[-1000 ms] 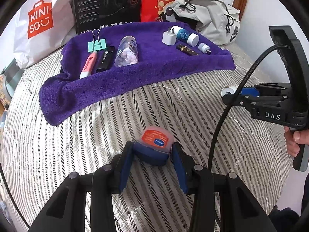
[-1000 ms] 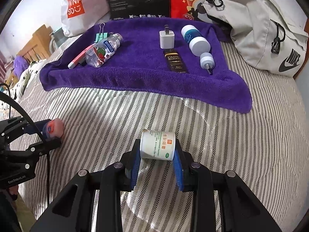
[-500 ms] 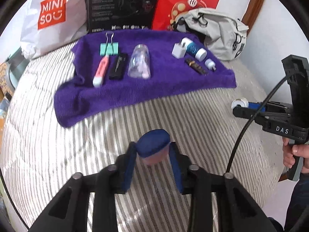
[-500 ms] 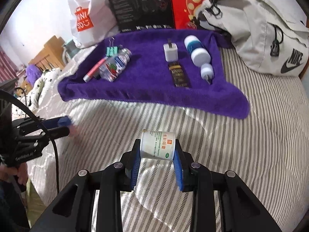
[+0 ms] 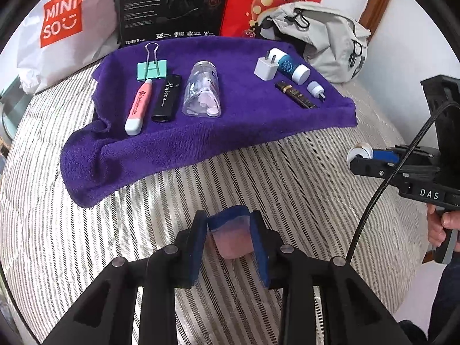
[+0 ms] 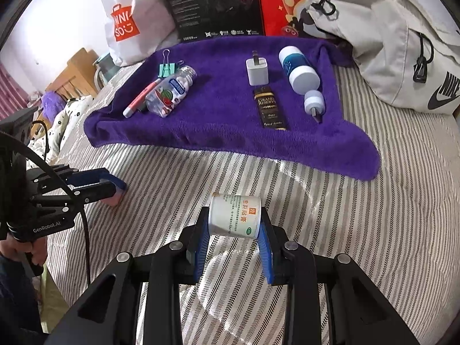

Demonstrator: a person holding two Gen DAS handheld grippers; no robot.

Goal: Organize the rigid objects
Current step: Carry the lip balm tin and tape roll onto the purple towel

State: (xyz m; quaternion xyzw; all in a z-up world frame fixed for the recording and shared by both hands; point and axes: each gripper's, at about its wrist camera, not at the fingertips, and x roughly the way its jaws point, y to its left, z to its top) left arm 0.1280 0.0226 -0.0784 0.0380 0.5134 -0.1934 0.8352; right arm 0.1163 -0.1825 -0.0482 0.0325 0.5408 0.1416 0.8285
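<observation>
A striped bed (image 5: pixel 258 172) carries a purple towel (image 5: pixel 201 132) spread toward its far edge. On the towel's left part lie a clear bottle (image 5: pixel 202 93), a pink marker (image 5: pixel 139 106) and a green binder clip (image 5: pixel 151 69); a white charger (image 5: pixel 266 69) sits near its right edge. Over the bare stripes before the towel's near edge, the right gripper (image 6: pixel 234 240) clamps a white jar (image 6: pixel 234 215) and the left gripper (image 5: pixel 230 244) pinches a small pink tub with a blue lid (image 5: pixel 231 237).

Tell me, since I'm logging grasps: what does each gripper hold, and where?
The left gripper pinches the small pink jar across its sides; the right gripper clamps the white roll by its two flat ends.
</observation>
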